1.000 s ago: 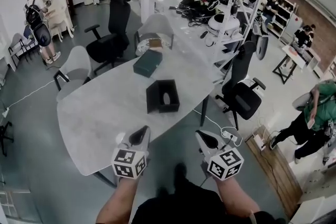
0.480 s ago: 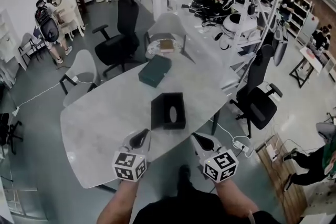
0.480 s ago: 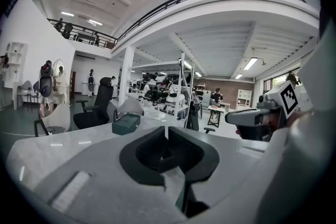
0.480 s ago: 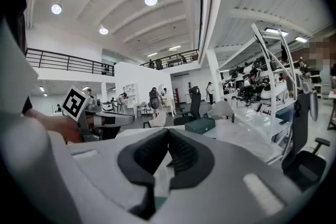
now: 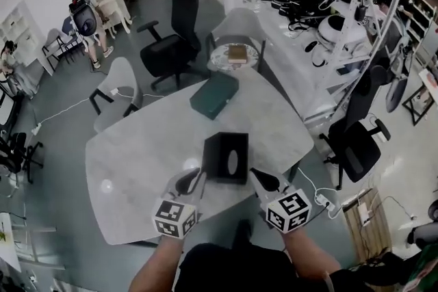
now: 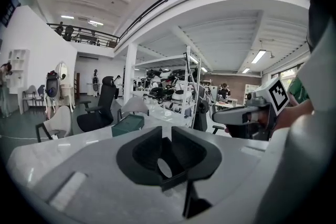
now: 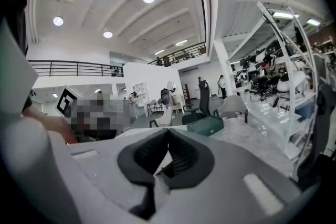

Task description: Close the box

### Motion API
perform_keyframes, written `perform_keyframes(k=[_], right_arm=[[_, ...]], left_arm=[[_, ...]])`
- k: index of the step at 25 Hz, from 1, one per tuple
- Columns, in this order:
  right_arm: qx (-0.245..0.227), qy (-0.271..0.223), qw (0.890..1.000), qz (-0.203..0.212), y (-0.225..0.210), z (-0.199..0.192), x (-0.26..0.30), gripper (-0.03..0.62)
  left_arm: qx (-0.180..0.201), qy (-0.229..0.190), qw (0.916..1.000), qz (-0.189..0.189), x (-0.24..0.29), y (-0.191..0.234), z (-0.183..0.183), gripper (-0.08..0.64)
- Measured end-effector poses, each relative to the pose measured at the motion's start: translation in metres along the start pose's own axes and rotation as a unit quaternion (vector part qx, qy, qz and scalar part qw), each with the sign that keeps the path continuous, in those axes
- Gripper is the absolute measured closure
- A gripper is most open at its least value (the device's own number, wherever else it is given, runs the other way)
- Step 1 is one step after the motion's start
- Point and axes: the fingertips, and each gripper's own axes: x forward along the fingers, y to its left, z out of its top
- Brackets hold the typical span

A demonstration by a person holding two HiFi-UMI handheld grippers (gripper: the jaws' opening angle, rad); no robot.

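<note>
In the head view a black open box [image 5: 226,157] stands on the pale oval table [image 5: 137,161], close to its near edge. Its dark green lid [image 5: 214,94] lies apart, farther back on the table, and also shows in the left gripper view as the lid [image 6: 127,124] and in the right gripper view as the lid [image 7: 206,125]. My left gripper [image 5: 194,178] hovers just left of the box; its jaws are opening, a narrow gap shows [image 6: 167,131], nothing is between them. My right gripper [image 5: 261,178] hovers just right of the box, shut and empty [image 7: 168,134].
A grey chair [image 5: 120,82] and a black office chair [image 5: 171,51] stand behind the table; another grey chair [image 5: 236,51] holds a small brown thing. A black chair [image 5: 356,147] stands at the right. Cluttered white benches [image 5: 321,3] run along the back right. A person [image 5: 85,17] stands far left.
Both grippers have come forward over the table's near edge and now flank the black box, which sits much closer to them. The view has swung, so the room's far side has shifted.
</note>
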Motion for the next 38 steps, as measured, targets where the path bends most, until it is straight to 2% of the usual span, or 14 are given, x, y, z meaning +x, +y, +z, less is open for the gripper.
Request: perform_keyframes(k=[6, 10, 13, 18, 19, 20, 23, 26, 28, 35, 38], right_arm=[[0.003, 0.009, 1.0, 0.003, -0.022, 0.0, 0.027, 0.591], [0.004, 0.065, 0.997, -0.028, -0.026, -0.022, 0.048, 0.591], [0.011, 0.109, 0.994, -0.031, -0.017, -0.041, 0.061, 0.591], [0.026, 0.128, 0.99, -0.061, -0.002, -0.056, 0.072, 0.591], [0.031, 0.135, 0.988, -0.064, 0.001, -0.061, 0.074, 0.574], [0.036, 0.142, 0.987, -0.067, 0.003, -0.066, 0.075, 0.522], [0.045, 0.162, 0.983, -0.079, 0.0, -0.082, 0.079, 0.517], [0.064, 0.177, 0.977, -0.104, -0.015, -0.1, 0.086, 0.517], [0.077, 0.184, 0.972, -0.121, -0.027, -0.11, 0.091, 0.517], [0.095, 0.207, 0.965, -0.128, -0.055, -0.133, 0.106, 0.5], [0.105, 0.218, 0.963, -0.122, -0.058, -0.145, 0.112, 0.5]], left_arm=[[-0.019, 0.008, 0.9997, 0.012, 0.018, 0.025, -0.01, 0.502], [-0.015, 0.003, 0.9998, 0.01, 0.019, 0.046, -0.014, 0.499], [-0.022, 0.003, 0.9998, 0.0, 0.018, 0.061, -0.023, 0.499], [-0.028, 0.013, 0.9994, -0.016, 0.008, 0.082, -0.048, 0.499], [-0.03, 0.015, 0.9993, -0.017, 0.007, 0.087, -0.053, 0.499], [-0.031, 0.018, 0.9992, -0.017, 0.007, 0.091, -0.057, 0.499], [-0.034, 0.033, 0.9985, -0.03, 0.017, 0.095, -0.071, 0.499], [-0.037, 0.042, 0.9967, -0.059, 0.028, 0.091, -0.091, 0.434], [-0.032, 0.048, 0.9957, -0.073, 0.032, 0.089, -0.103, 0.42], [0.0, 0.115, 0.9879, -0.104, 0.058, 0.078, -0.158, 0.405], [0.029, 0.156, 0.983, -0.094, 0.069, 0.081, -0.186, 0.403]])
